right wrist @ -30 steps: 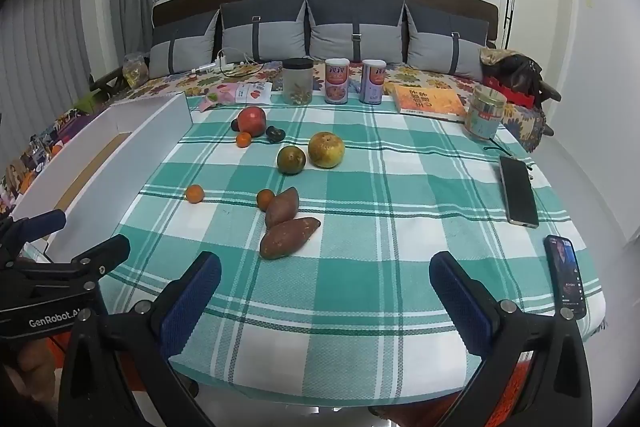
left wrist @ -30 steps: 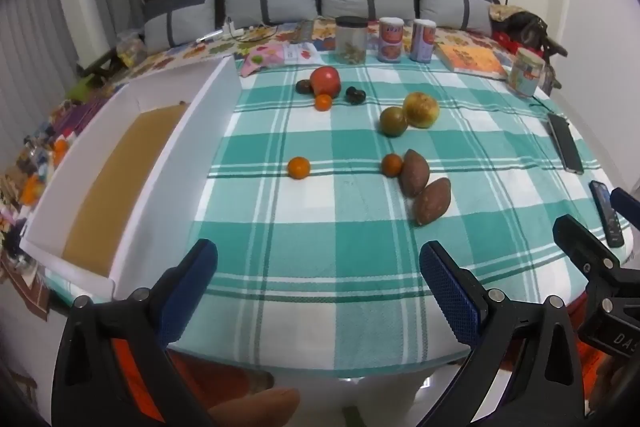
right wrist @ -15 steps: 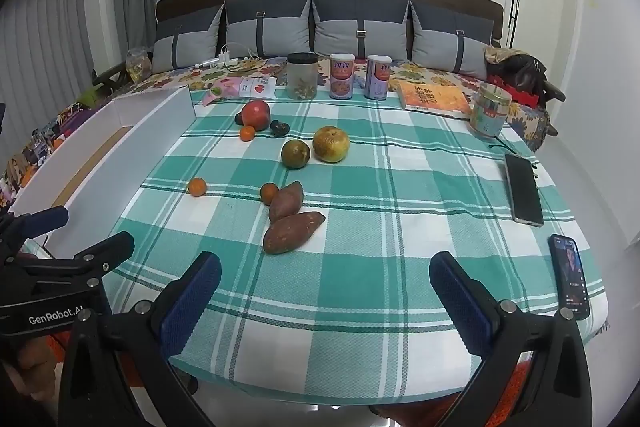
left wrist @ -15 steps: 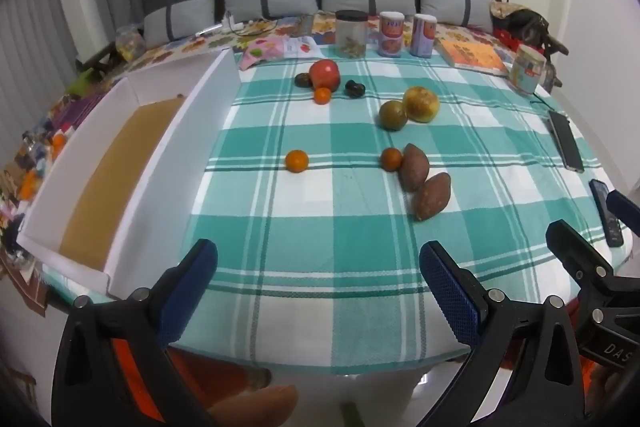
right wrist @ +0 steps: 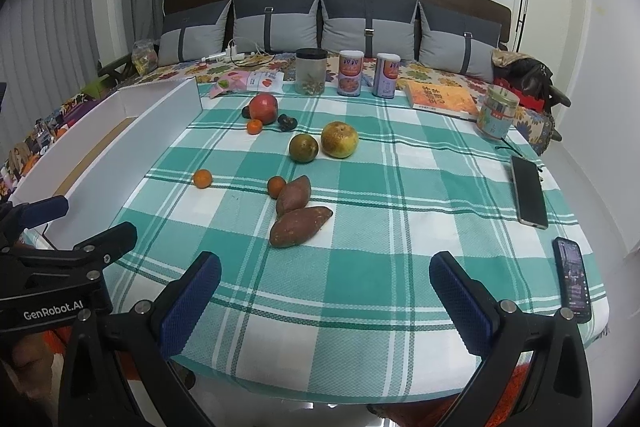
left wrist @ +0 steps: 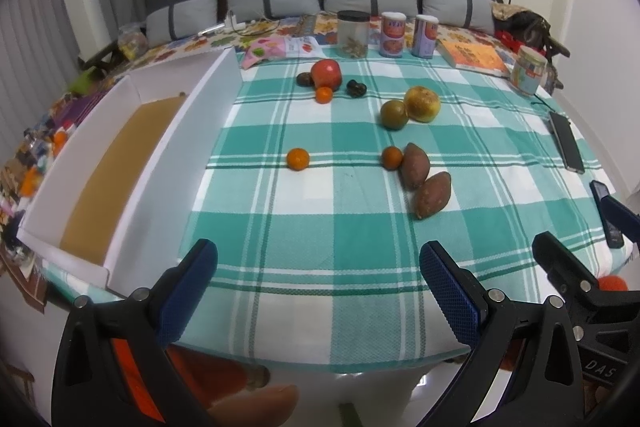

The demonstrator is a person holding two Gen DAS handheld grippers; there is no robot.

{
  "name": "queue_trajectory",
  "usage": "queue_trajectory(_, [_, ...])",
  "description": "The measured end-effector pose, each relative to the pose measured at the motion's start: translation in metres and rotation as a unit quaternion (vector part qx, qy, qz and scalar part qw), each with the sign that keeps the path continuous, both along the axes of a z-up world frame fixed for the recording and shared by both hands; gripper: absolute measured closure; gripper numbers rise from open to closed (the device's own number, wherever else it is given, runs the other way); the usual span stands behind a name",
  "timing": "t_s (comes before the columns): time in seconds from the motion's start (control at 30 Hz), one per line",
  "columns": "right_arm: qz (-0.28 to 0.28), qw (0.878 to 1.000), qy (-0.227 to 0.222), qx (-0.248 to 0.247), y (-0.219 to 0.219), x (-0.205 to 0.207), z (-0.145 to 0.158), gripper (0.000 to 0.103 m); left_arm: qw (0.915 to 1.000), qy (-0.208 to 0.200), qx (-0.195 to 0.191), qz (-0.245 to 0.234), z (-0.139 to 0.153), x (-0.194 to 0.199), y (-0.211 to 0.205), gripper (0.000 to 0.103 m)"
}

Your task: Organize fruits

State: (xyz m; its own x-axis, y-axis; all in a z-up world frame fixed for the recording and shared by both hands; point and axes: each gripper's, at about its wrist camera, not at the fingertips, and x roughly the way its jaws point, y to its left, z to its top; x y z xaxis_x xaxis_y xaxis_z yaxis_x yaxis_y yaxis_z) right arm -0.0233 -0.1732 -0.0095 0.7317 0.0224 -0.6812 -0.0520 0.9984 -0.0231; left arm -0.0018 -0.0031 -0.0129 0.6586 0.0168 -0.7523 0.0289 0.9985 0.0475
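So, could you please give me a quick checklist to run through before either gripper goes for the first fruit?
1. Left gripper open and empty: ok.
2. Right gripper open and empty: ok.
3. White box has room: ok, nothing visible inside.
4. Lone small orange clear of neighbours: ok.
5. Other small orange free of the sweet potato: not ok, touching.
6. Phones away from the fruit: ok.

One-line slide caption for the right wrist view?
Open right gripper hovers at the checked tablecloth's near edge, facing two sweet potatoes, scattered fruit and a white box.
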Motion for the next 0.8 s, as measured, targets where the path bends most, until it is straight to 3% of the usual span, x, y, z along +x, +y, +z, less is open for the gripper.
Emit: queue_trajectory(0.8, [-0.005,0.999,0.005,0.031,-0.017,0.005,-0.014,0.0,0.9999,0.005,-0.004,0.01,-0.008,0.001,-0.011,0.001])
